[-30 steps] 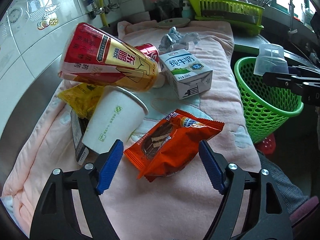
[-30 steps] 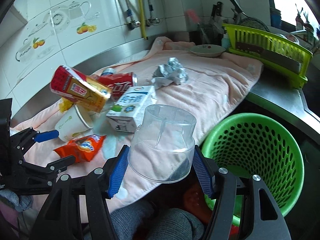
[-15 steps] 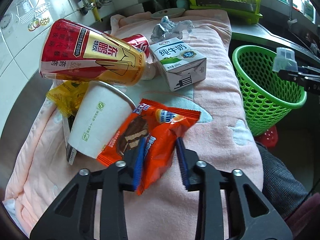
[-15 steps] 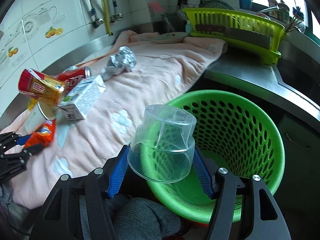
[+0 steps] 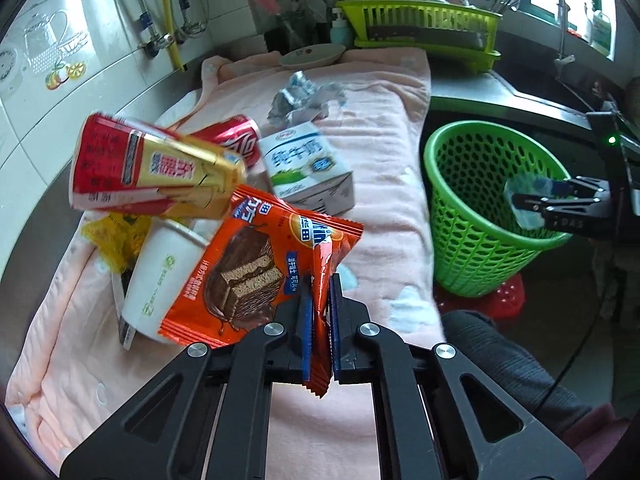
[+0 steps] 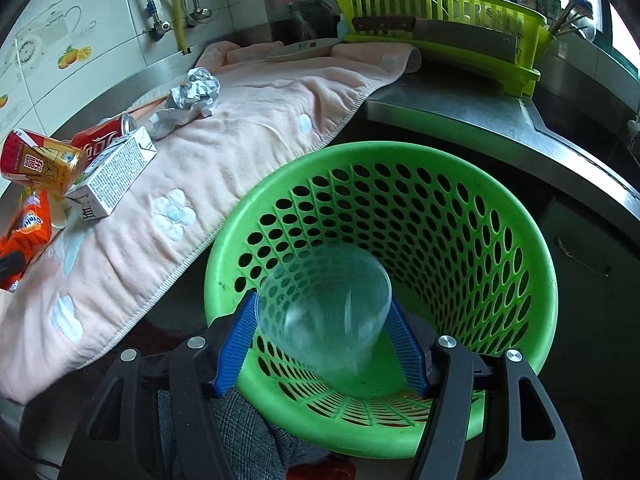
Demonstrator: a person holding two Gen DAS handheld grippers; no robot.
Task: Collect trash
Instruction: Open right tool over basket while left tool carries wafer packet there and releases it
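My left gripper (image 5: 319, 320) is shut on an orange snack wrapper (image 5: 256, 268) and holds it lifted above the pink towel (image 5: 384, 152). My right gripper (image 6: 322, 332) hovers over the green basket (image 6: 480, 208); a clear plastic cup (image 6: 324, 308) sits blurred between its widened blue fingers, tipped mouth toward the camera. In the left wrist view the cup (image 5: 528, 200) shows at the basket (image 5: 476, 208) rim. On the towel lie a red-gold carton (image 5: 152, 168), a red can (image 5: 236, 140), a milk carton (image 5: 308, 168), a white paper cup (image 5: 160, 276) and crumpled foil (image 5: 304, 96).
A yellow wrapper (image 5: 116, 232) lies under the paper cup. A lime dish rack (image 6: 440, 20) with a cleaver and a plate (image 5: 312, 54) stand at the back. Steel counter (image 6: 460, 112) borders the basket. A person's knee (image 5: 500, 360) is below the towel edge.
My left gripper closed on the orange wrapper and lifted it. My right gripper carried the clear cup over the basket, tipped downward, and its fingers spread apart around the cup.
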